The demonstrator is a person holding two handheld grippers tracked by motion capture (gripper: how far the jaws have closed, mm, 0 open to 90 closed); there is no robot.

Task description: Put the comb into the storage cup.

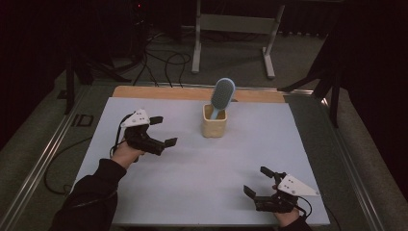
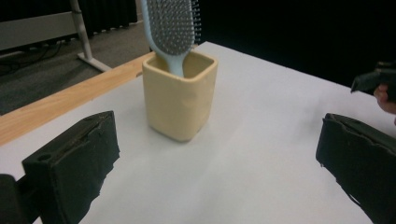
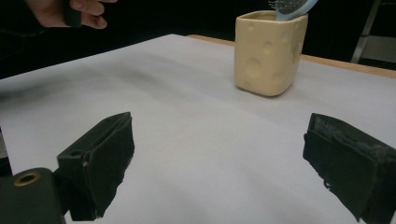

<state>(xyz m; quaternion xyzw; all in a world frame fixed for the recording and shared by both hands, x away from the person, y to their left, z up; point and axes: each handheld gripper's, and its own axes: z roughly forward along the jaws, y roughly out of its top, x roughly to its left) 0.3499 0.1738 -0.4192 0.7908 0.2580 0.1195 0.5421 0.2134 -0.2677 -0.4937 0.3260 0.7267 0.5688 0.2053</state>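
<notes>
Black tongs [image 1: 163, 131], grey three-cornered plates, dark sleeve [image 1: 94, 192]

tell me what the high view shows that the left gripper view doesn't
High view alone: both forearms, the left tool and right tool whole with their grey plates, and the floor cables behind the table. Left gripper view alone: the hairbrush's bristles close up, and the cream holder's square rim. Both share the brush standing handle-down in the holder on the white tabletop.

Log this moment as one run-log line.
left gripper: open, beside holder | right gripper: open, near table edge | hairbrush: standing handle-down in yellow holder | contact: none
</notes>
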